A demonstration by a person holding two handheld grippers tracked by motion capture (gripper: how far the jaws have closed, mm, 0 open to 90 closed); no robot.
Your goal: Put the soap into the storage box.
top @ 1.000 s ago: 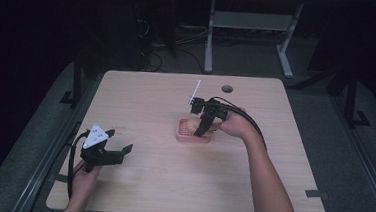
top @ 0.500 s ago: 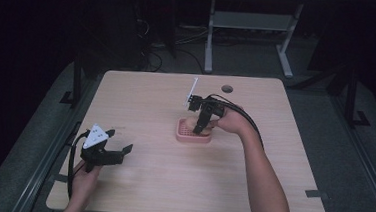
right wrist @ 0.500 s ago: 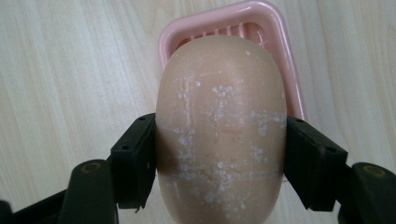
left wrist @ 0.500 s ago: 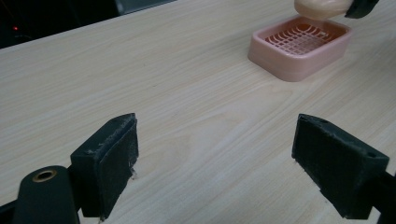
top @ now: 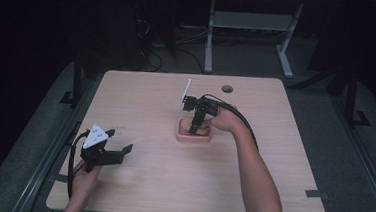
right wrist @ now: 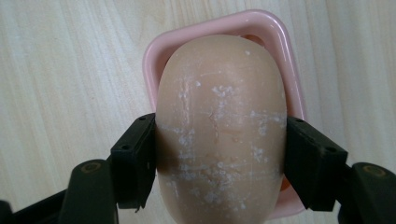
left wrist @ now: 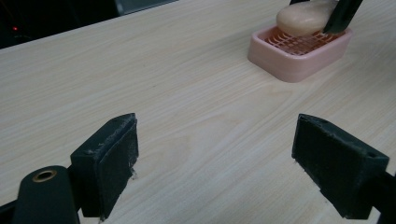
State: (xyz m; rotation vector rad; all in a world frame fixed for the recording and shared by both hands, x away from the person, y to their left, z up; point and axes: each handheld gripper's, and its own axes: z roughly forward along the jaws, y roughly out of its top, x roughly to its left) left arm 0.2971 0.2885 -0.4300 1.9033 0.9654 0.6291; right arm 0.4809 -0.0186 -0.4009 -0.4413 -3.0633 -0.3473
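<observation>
A peach bar of soap (right wrist: 219,130) is clamped between the jaws of my right gripper (right wrist: 219,161), just over a pink soap dish (right wrist: 266,32). From above, the right gripper (top: 194,126) points down into the soap dish (top: 181,135) near the table's middle. The soap (left wrist: 303,18) sits at the top of the dish (left wrist: 299,58) in the left gripper view; whether it touches the grille I cannot tell. My left gripper (top: 110,153) rests low at the table's front left, open, with nothing between its pads (left wrist: 109,161).
The light wooden table (top: 140,107) has a round cable hole (top: 227,88) near its far edge. A white-legged stand (top: 247,25) and cables lie on the dark floor behind. The right gripper's cable (top: 247,125) runs back along the forearm.
The right gripper has come down a little over the soap dish with the soap. The left gripper has stayed where it was.
</observation>
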